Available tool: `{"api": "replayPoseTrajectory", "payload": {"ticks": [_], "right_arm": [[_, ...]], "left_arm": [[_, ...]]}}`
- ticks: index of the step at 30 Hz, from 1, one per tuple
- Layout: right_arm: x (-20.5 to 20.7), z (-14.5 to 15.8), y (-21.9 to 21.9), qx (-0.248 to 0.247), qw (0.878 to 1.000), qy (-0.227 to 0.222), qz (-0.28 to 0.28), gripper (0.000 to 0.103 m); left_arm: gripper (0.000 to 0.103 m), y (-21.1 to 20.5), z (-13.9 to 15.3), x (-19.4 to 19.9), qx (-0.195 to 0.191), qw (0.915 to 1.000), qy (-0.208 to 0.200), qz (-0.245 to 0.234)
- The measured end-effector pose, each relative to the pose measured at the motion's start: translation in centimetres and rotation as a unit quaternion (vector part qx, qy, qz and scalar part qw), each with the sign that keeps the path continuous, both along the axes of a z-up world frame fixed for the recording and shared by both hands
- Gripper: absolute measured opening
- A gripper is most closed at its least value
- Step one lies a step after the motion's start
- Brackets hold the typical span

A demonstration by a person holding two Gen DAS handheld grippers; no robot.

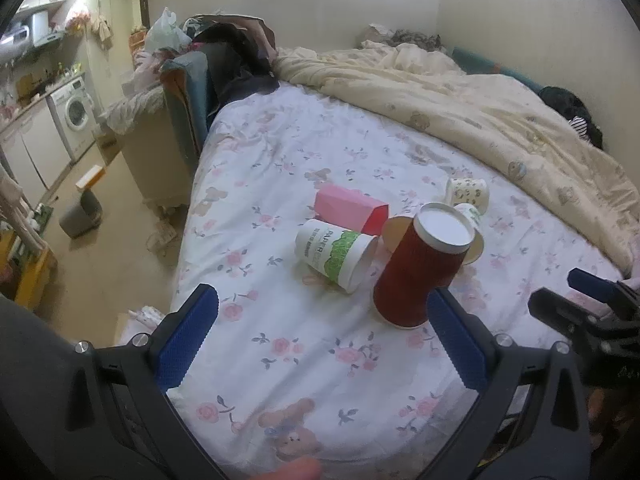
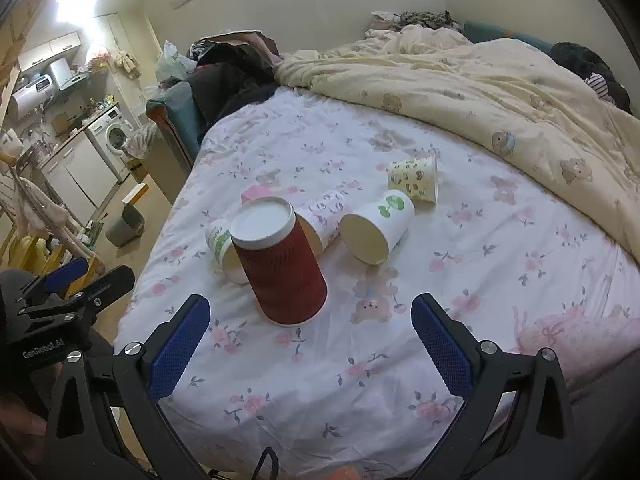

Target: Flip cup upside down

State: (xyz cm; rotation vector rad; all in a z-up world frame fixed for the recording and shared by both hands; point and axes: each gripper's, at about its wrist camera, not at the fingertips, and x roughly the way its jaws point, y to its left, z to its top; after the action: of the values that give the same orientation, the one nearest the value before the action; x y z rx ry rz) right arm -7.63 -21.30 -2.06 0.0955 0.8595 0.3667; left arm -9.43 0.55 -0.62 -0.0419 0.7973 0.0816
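Note:
A red ribbed paper cup [image 1: 420, 268] [image 2: 280, 264] stands upside down on the floral bed sheet [image 1: 300, 152] [image 2: 500, 248], white base up. Other cups lie on their sides around it: a white and green cup [image 1: 336, 254] [image 2: 220, 244], a pink cup [image 1: 348, 210], a white cup with a green dot [image 2: 380, 228], a leopard-print cup [image 1: 468, 192] [image 2: 416, 178] and a patterned cup [image 2: 324, 216]. My left gripper [image 1: 324, 320] is open and empty, just in front of the red cup. My right gripper [image 2: 310, 328] is open and empty, in front of the red cup.
A cream duvet [image 1: 480, 112] [image 2: 500, 80] is bunched along the bed's far and right side. Dark clothes [image 1: 240, 60] lie at the bed's far left corner. The floor left of the bed holds a grey bin [image 1: 82, 212] [image 2: 126, 224]; a washing machine [image 1: 74, 114] stands beyond.

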Motion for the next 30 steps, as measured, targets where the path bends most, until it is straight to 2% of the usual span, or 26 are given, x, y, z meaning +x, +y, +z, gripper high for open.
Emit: {"api": "replayPoseTrajectory", "payload": {"ticks": [6,30], "right_arm": [[-0.04,-0.24,0.71,-0.019,1.0,-0.01,0.007,0.103],[0.14,-0.18,0.28,-0.018,1.0,-0.011,-0.005,0.103]], "left_arm": [[0.103,0.43,-0.29,0.16,-0.004,1.0,0.003,0.007],[0.103,0.46,-0.24,-0.04,-0.001,1.0,0.004,0.001]]}}
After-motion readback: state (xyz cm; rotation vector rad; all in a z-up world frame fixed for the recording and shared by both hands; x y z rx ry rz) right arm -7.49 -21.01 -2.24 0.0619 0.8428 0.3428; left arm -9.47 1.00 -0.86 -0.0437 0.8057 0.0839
